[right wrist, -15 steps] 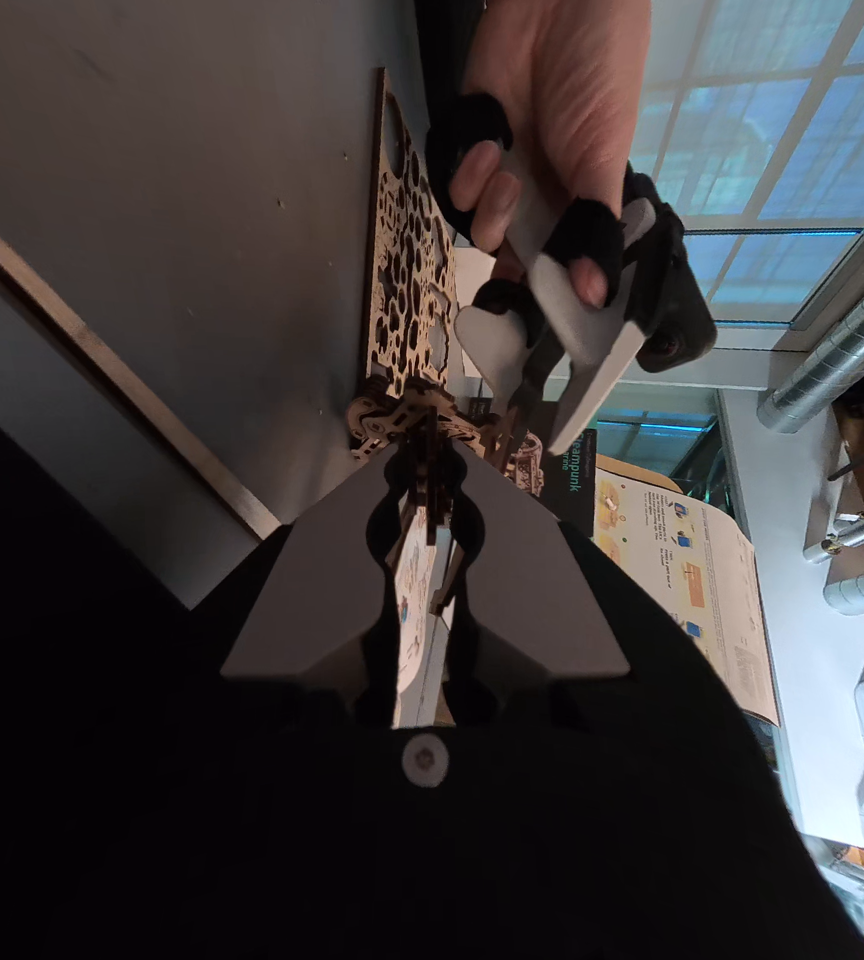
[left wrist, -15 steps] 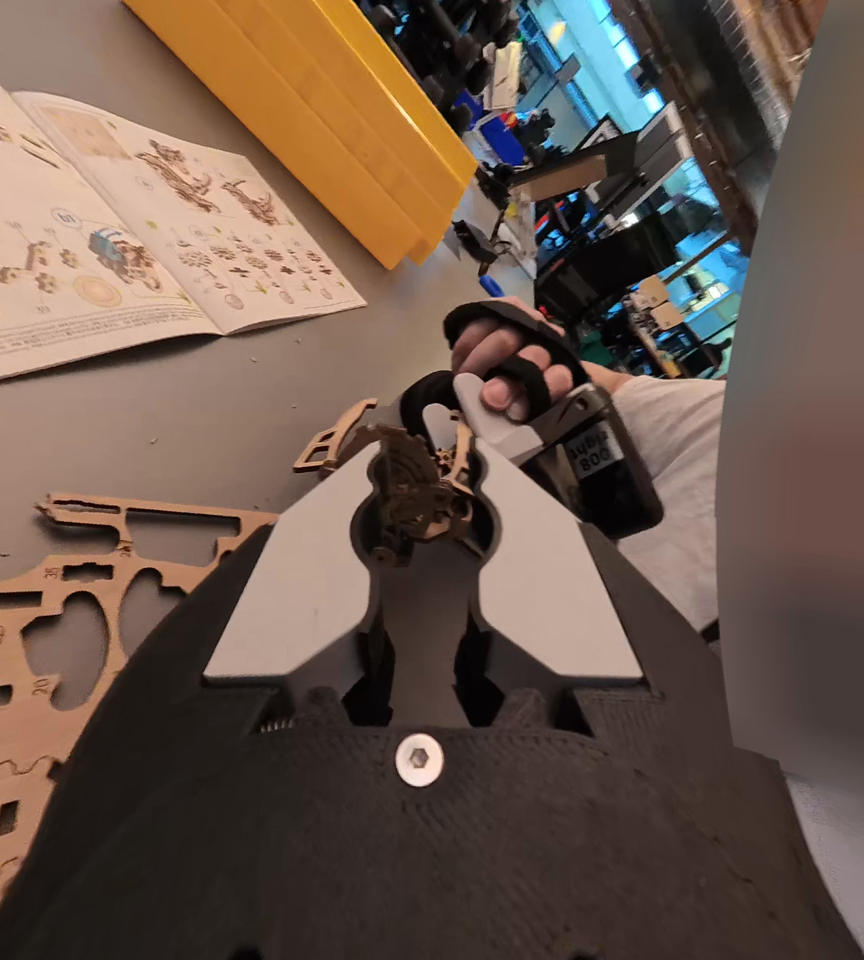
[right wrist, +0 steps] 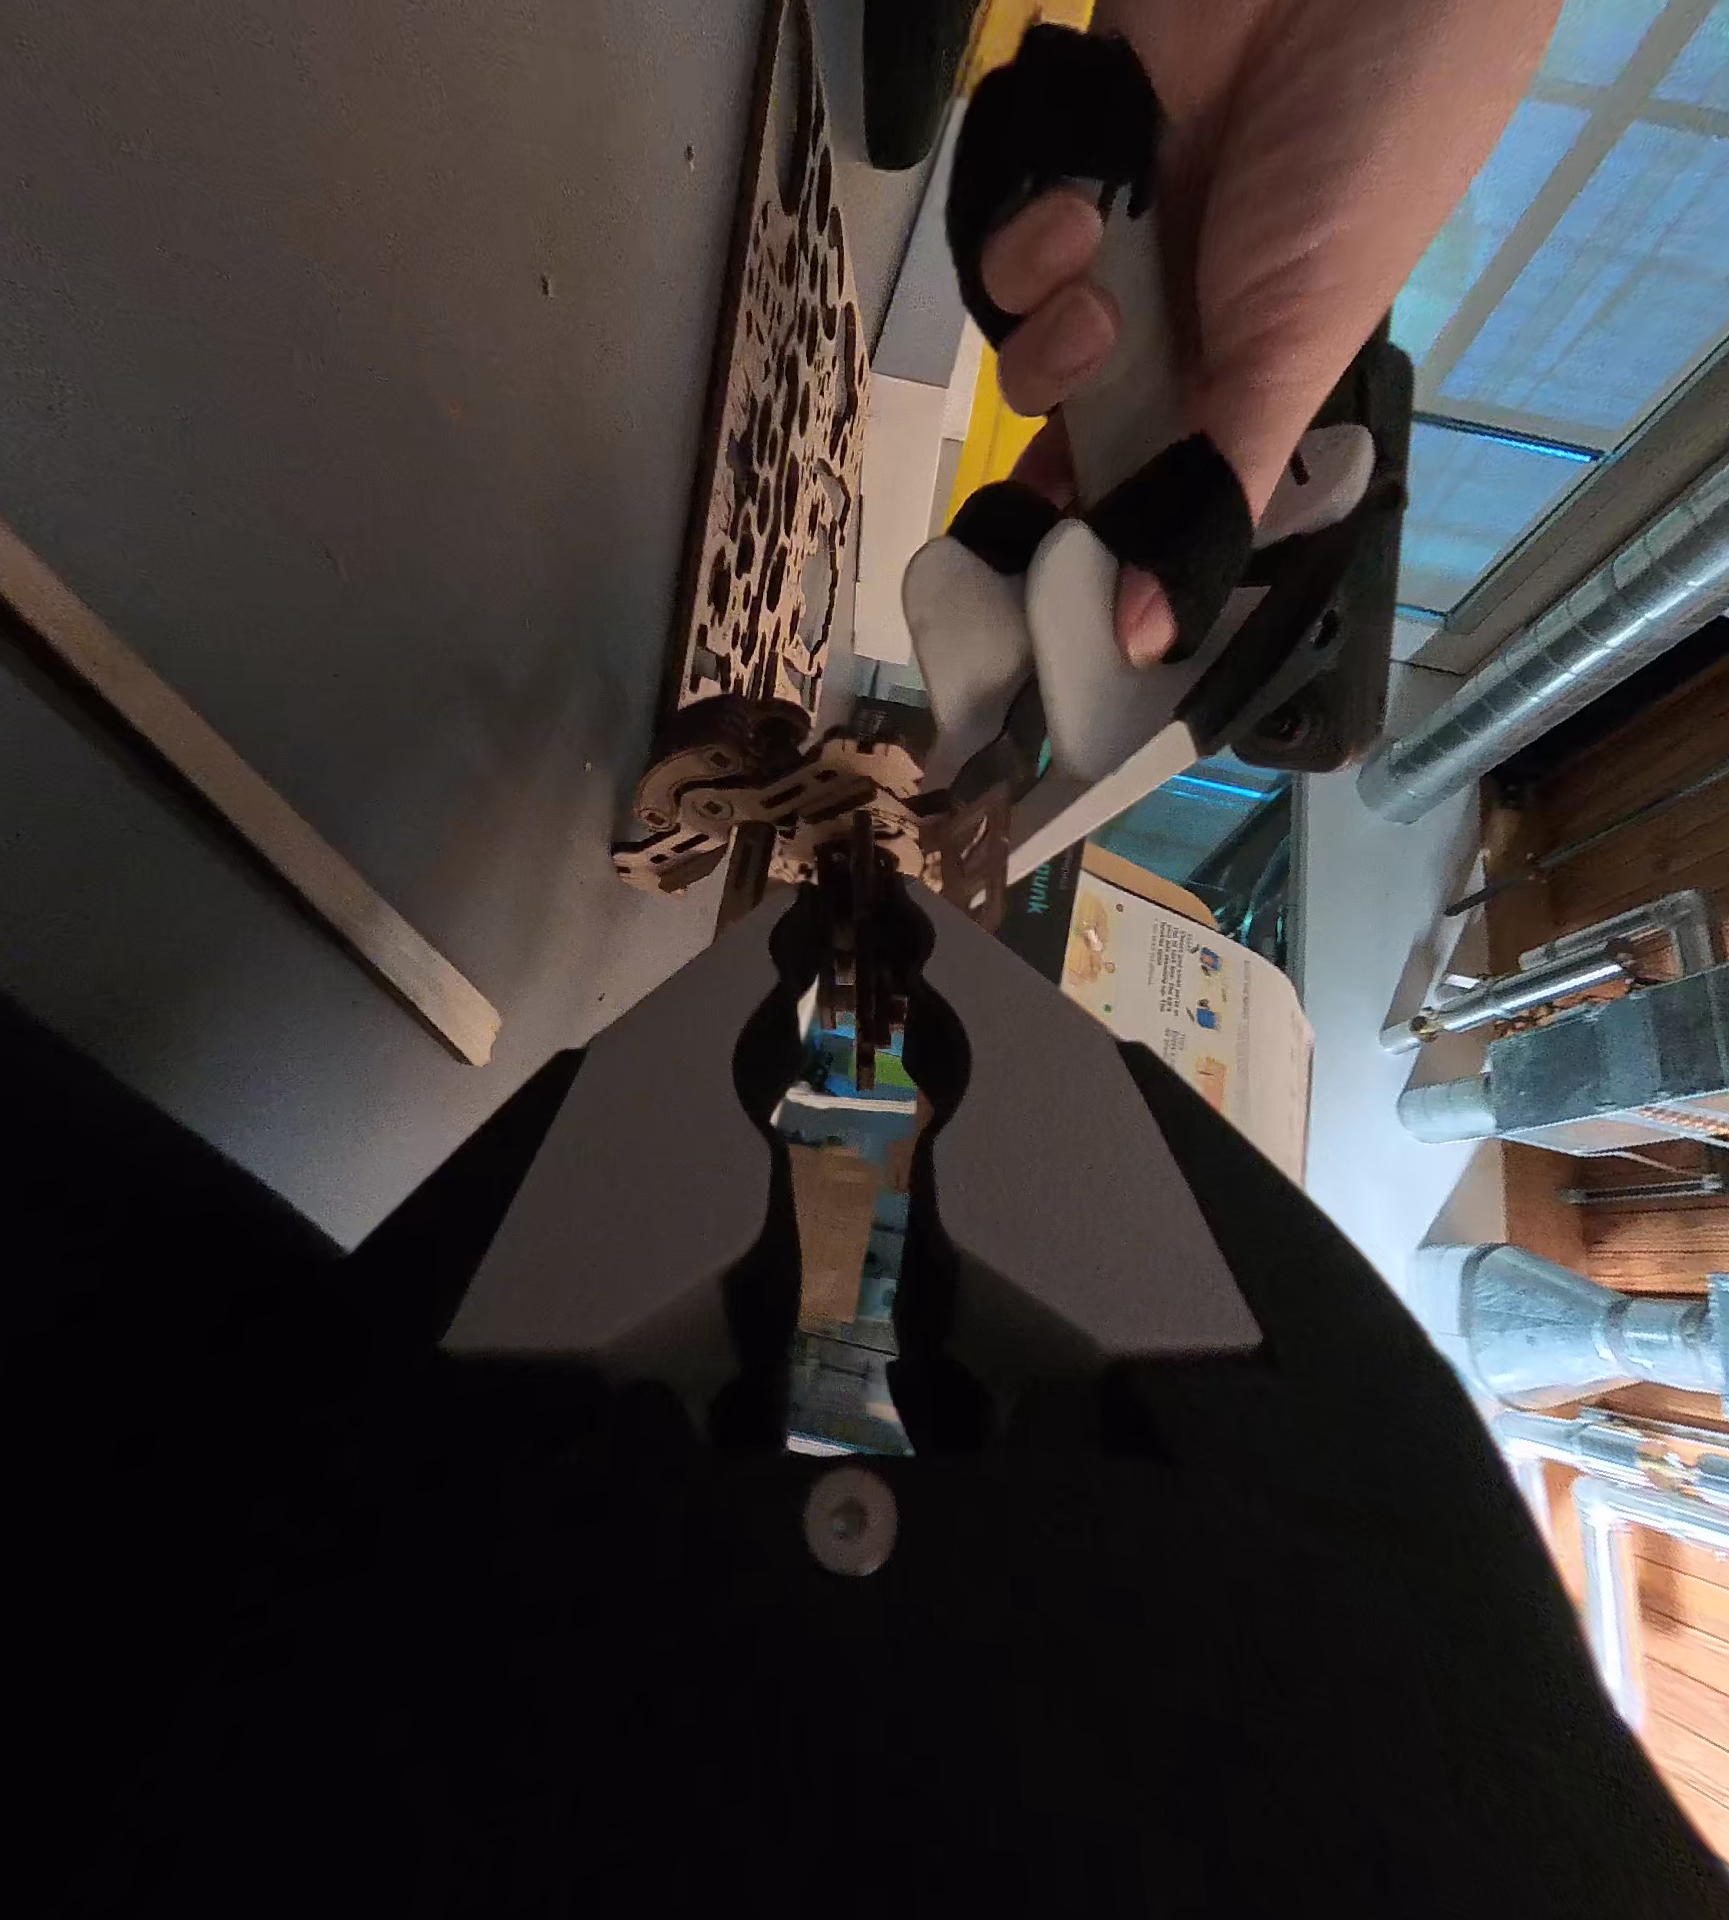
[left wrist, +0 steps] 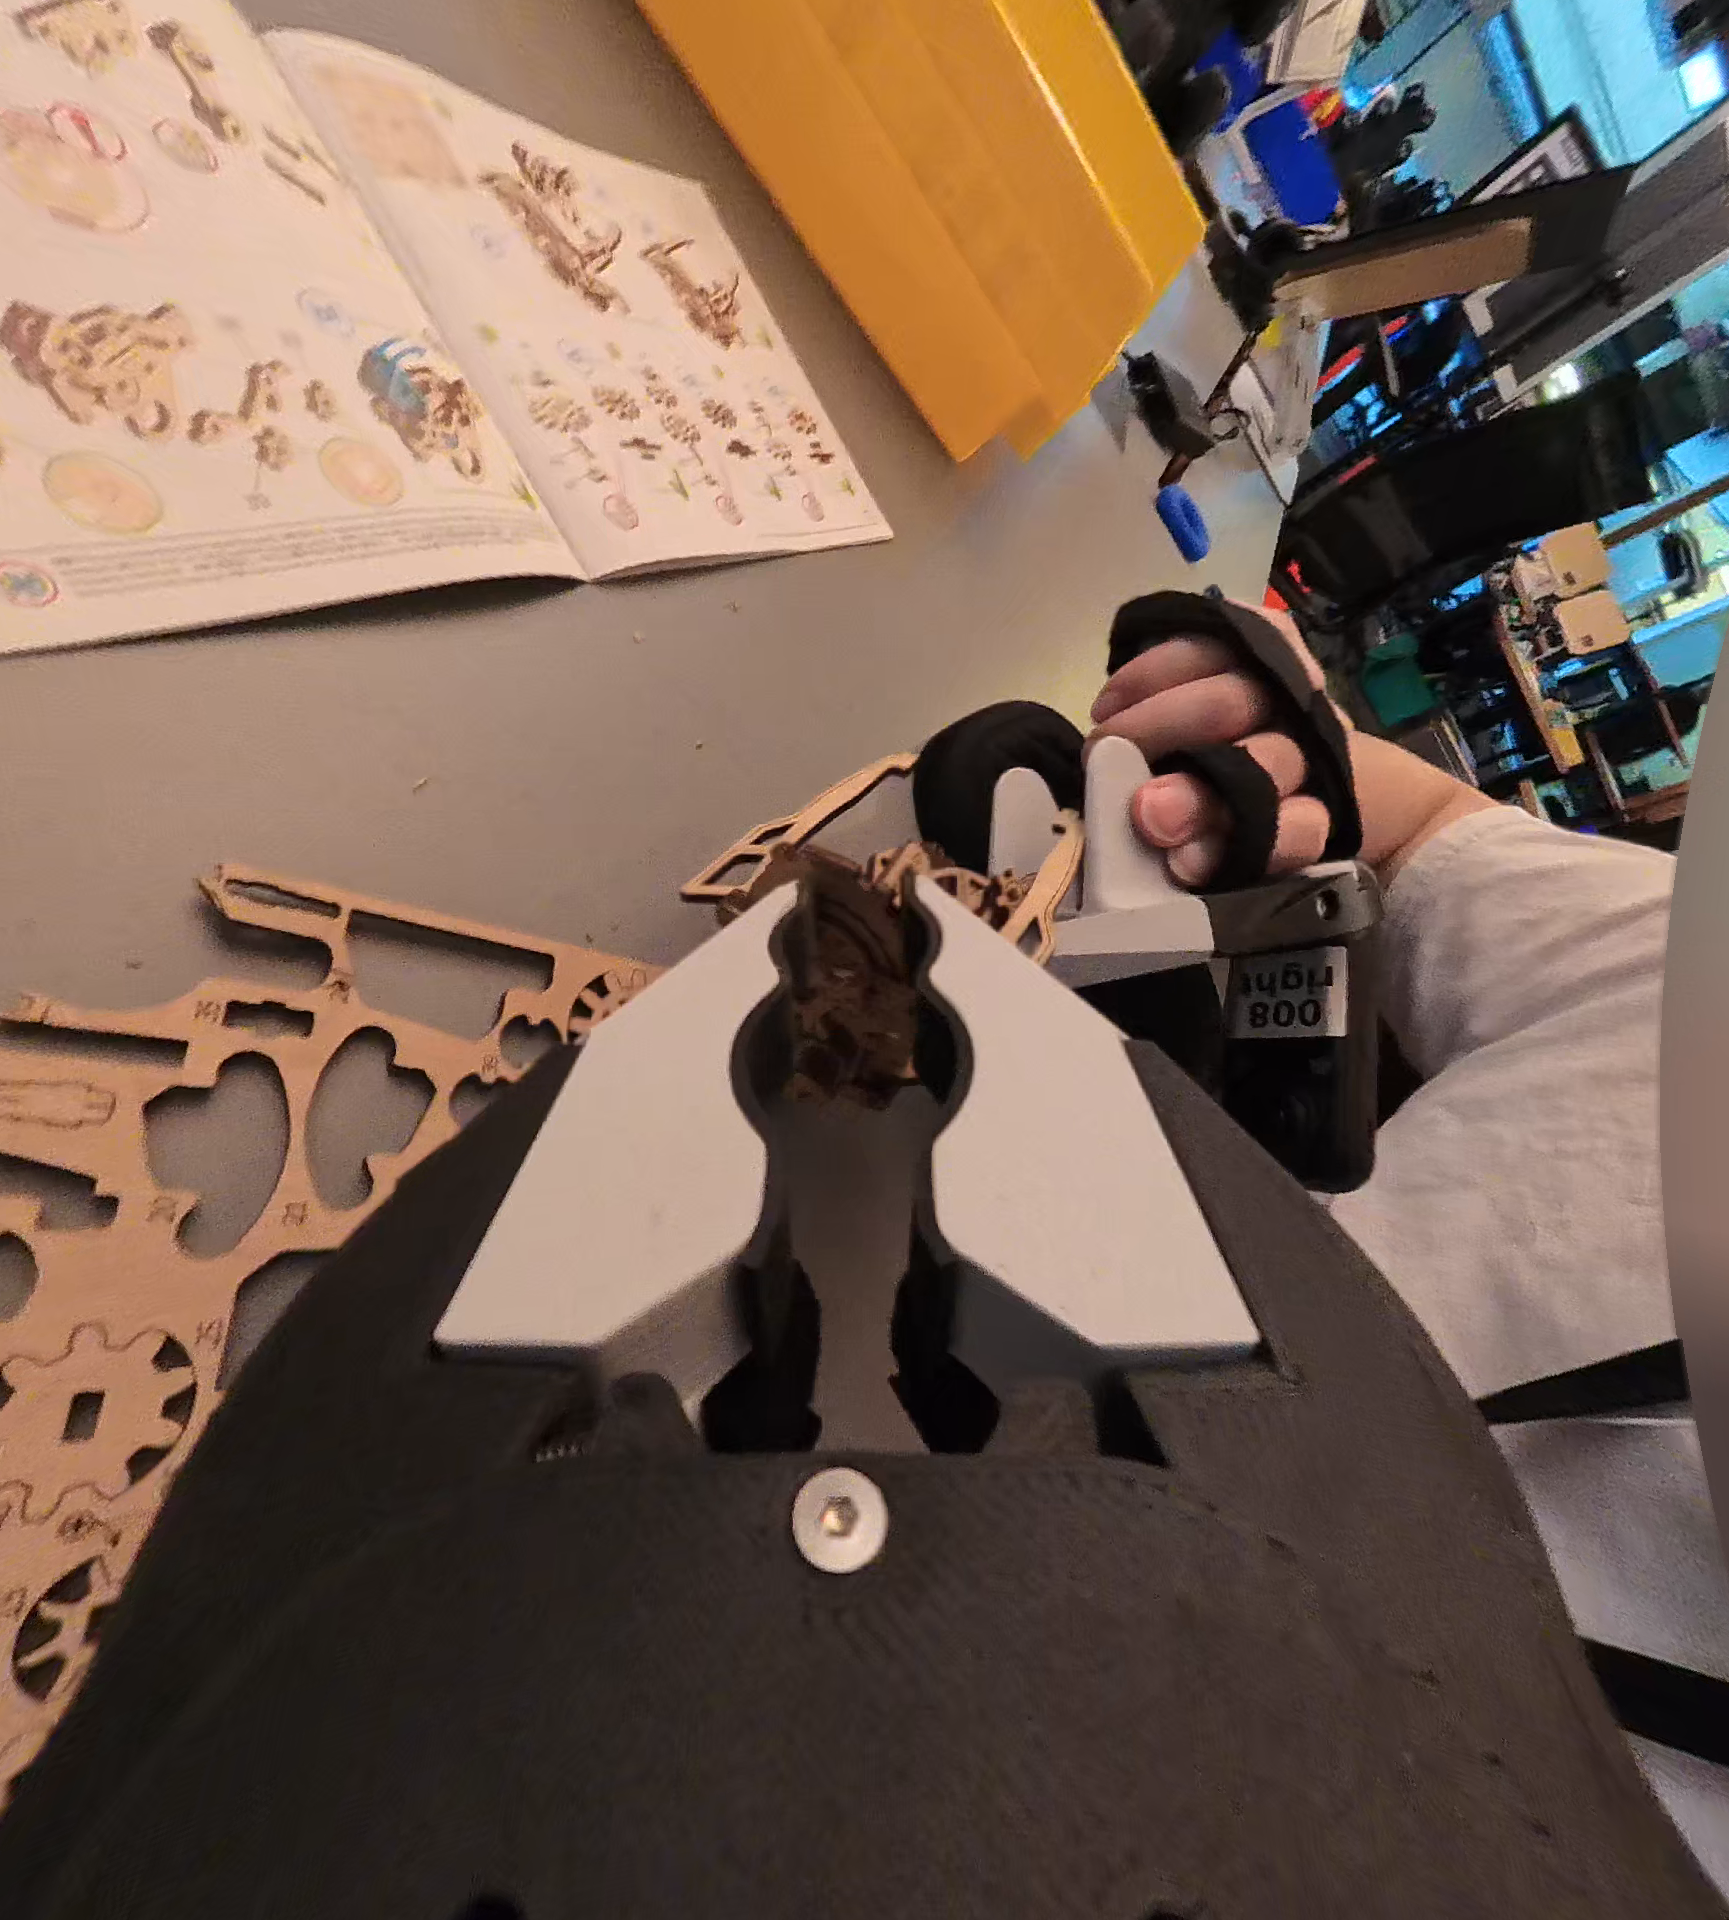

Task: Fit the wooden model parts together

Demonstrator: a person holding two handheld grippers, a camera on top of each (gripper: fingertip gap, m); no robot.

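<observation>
Two claws, one wooden model [left wrist: 855, 997], one cut-out wooden sheet [left wrist: 112, 1195], one open instruction booklet [left wrist: 320, 343], yellow bins [left wrist: 953, 197] stacked at the back. Left claw [left wrist: 855, 914] is nearly closed, pinching the model at the tips. Right claw [right wrist: 855, 914] is likewise narrowed onto the same model from the opposite side. Model is held just above the grey bench [left wrist: 424, 727], between both claws: dark brown layered plates, gear teeth, slotted light-wood links sticking out sideways.
</observation>
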